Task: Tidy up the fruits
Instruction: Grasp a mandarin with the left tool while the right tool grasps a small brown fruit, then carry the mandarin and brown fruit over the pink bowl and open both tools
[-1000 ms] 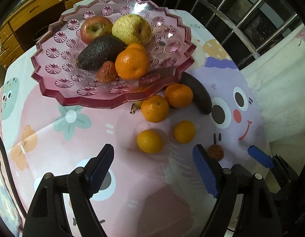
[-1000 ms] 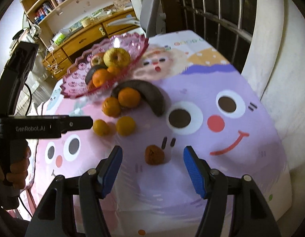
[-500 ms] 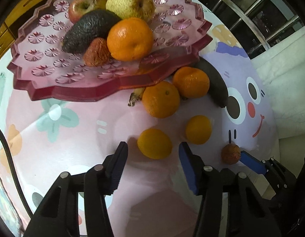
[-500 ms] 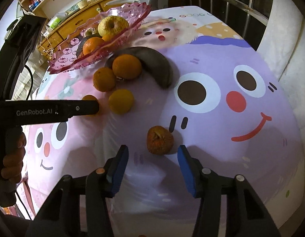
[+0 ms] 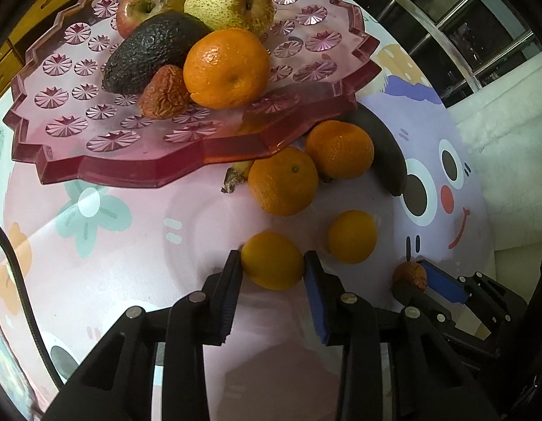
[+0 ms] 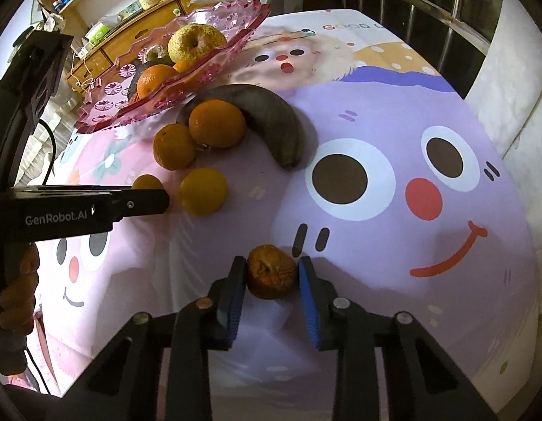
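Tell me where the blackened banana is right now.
The blackened banana lies on the tablecloth beside the pink fruit tray, curving around the two big oranges; in the left wrist view it sits right of them.

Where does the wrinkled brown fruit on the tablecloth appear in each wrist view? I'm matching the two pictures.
Left wrist: the wrinkled brown fruit sits low at the right, against the right gripper.
Right wrist: the same fruit is at lower centre, between the right gripper's blue pads.
Shared landmark: the dark banana beside the pink tray.
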Demonstrator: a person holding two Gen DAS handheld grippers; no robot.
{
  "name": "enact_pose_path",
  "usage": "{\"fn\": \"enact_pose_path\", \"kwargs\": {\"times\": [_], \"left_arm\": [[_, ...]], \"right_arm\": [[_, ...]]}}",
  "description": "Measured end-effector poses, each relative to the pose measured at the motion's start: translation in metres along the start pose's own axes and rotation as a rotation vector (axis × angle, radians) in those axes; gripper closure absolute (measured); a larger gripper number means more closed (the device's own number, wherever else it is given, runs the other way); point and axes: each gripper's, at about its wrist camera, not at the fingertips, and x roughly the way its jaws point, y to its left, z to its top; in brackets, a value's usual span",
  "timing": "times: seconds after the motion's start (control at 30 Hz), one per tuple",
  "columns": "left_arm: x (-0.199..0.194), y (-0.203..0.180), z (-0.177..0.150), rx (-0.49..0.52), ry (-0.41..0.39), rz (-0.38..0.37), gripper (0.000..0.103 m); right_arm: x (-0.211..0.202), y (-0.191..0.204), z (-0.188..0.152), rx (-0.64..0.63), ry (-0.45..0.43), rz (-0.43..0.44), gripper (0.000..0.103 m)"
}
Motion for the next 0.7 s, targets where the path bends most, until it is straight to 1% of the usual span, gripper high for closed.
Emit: {"fn": "enact_pose_path", "kwargs": {"times": [0.2, 0.37, 0.47, 0.7], "left_arm": [[-0.010, 0.003, -0.002, -0.027, -0.014, -0.004, 0.069], [-0.024, 0.002, -0.007, -0.056, -0.029, -0.012, 0.069], [-0.037, 0.002, -0.011, -0.060, -0.041, -0.006, 0.069], [-0.080, -0.004, -0.020, -0.054, -0.100, -0.010, 0.069]], "right_arm": [[-0.003, 0.005, 0.008, -0.039, 0.037, -0.011, 0.074], [-0.012, 0.011, 0.020, -0.083, 0.046, -0.005, 0.074], [-0.020, 0.016, 0.029, -0.115, 0.044, 0.001, 0.074], [-0.045, 0.032, 0.058, -0.193, 0.016, 0.035, 0.074]]}}
